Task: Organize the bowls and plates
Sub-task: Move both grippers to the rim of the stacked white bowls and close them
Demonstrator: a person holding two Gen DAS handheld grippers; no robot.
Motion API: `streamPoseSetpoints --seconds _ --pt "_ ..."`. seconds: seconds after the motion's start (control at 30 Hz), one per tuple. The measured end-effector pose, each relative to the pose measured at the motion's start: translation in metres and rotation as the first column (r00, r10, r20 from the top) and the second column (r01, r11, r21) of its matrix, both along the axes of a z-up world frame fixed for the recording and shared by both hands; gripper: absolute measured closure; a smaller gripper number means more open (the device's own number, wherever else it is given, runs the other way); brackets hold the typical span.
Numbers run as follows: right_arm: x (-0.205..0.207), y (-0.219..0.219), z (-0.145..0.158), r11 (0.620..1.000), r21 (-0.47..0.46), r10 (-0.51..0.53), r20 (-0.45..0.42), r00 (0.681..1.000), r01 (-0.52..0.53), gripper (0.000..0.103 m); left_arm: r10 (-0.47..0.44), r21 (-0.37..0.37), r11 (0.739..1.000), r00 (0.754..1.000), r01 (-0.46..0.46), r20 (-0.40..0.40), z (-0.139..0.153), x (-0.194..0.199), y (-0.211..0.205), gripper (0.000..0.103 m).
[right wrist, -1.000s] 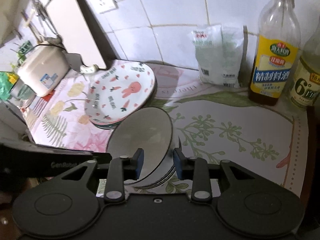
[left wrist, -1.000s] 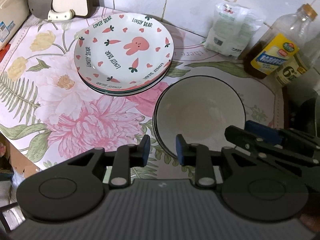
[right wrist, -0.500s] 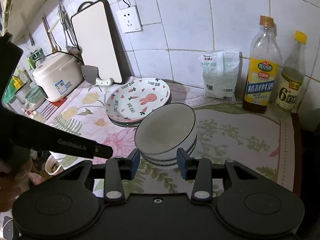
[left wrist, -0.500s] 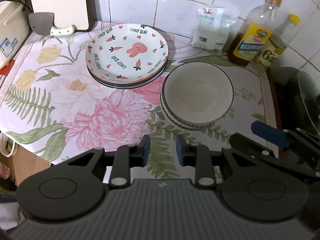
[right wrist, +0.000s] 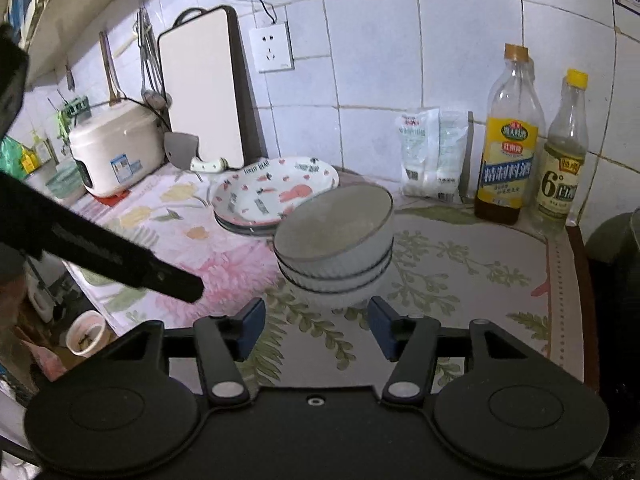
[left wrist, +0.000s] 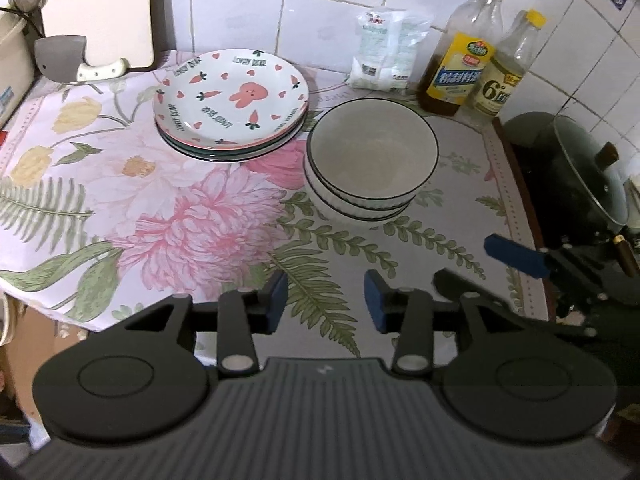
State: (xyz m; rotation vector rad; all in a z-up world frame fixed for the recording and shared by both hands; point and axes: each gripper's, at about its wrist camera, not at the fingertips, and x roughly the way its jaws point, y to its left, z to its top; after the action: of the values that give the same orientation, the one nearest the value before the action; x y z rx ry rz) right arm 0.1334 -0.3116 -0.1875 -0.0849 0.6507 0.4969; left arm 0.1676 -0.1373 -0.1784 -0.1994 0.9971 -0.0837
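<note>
A stack of white bowls with dark rims stands on the floral counter cloth; it also shows in the right wrist view. To its left lies a stack of plates, the top one printed with a rabbit and carrots, also in the right wrist view. My left gripper is open and empty, held back near the counter's front edge. My right gripper is open and empty, just in front of the bowls; it shows in the left wrist view at the right.
Two bottles and a white bag stand by the tiled back wall. A lidded pot sits at the right. A cutting board, a cleaver and a rice cooker are at the back left.
Both grippers have pulled back and up from the bowls and opened wider. The bowls stay stacked beside the plates.
</note>
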Motion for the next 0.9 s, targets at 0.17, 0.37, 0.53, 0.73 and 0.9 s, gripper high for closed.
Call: streamPoseSetpoints --seconds 0.17,0.37,0.53,0.73,0.9 --pt "0.007 -0.003 -0.032 0.999 0.017 -0.031 0.02 0.999 0.03 0.02 -0.023 -0.046 0.999 0.999 0.024 0.026 -0.019 0.007 0.001 0.059" --pt "0.028 0.0 -0.066 0.999 0.016 -0.03 0.019 0.999 0.03 0.012 0.022 -0.175 0.984 0.998 -0.012 0.055 -0.039 0.018 0.016 0.044" --pt "0.05 0.01 -0.087 1.0 0.01 -0.009 0.027 1.0 0.009 0.012 0.039 -0.285 0.958 0.998 -0.023 0.05 -0.055 0.035 0.031 0.04" --pt "0.072 0.028 -0.103 1.0 0.0 0.015 0.053 0.999 -0.015 0.012 0.099 -0.428 0.901 0.995 -0.076 0.032 -0.08 0.06 0.047 0.038" --pt "0.086 0.04 -0.106 1.0 0.014 0.016 0.042 0.999 -0.017 0.012 0.124 -0.469 0.878 0.992 -0.094 0.035 -0.081 0.072 0.049 0.036"
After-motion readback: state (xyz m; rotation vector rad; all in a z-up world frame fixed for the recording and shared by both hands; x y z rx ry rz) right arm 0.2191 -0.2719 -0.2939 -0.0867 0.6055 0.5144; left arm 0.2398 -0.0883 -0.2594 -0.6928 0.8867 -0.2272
